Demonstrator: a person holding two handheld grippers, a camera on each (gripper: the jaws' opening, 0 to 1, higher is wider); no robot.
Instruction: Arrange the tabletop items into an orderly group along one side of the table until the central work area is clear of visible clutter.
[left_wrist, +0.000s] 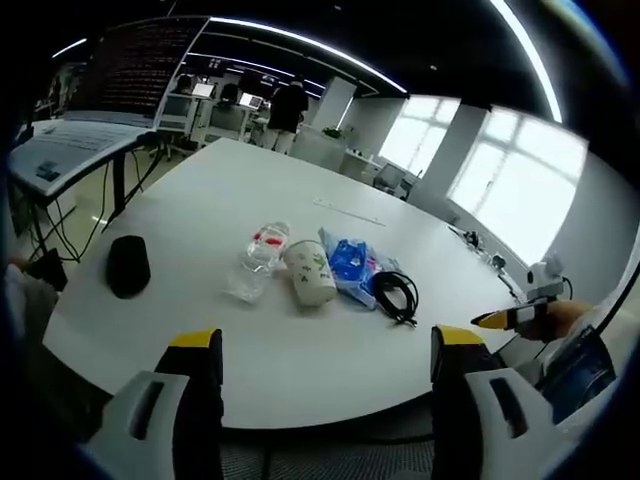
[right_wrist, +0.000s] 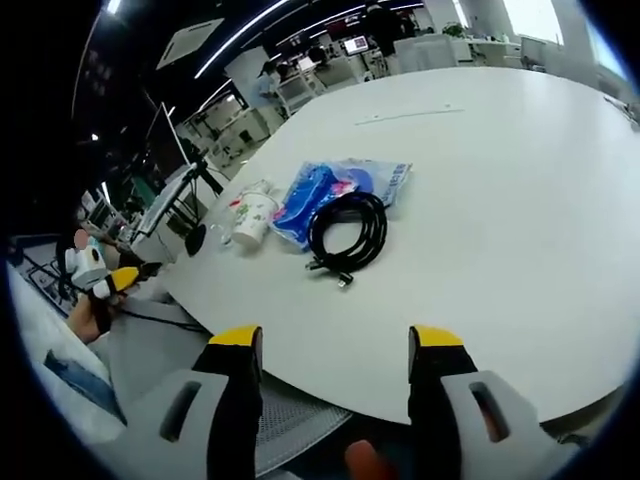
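both grippers hang off the near edge of the white table (left_wrist: 300, 360), nothing held. left gripper (left_wrist: 325, 345): jaws wide apart, bare, at bottom of left gripper view. right gripper (right_wrist: 335, 340): same, wide apart and bare, at bottom of right gripper view.

items sit in a loose row mid-frame in left gripper view: black pouch-like thing (left_wrist: 128, 265) at left, well apart from the rest; clear plastic bottle (left_wrist: 258, 260) lying on its side; paper cup (left_wrist: 308, 272) tipped over just beside it; blue plastic bag (left_wrist: 350, 262) next to the cup; coiled black cable (left_wrist: 397, 295) at the bag's right end. in right gripper view the cable coil lies partly on the bag, w/ the cup to their left.

step, as i read it: approach, no pick begun. next move prob calls for choosing one side and reaching in. cable looks floppy, so grip across the coil's strands. cup and bottle may roll if nudged.
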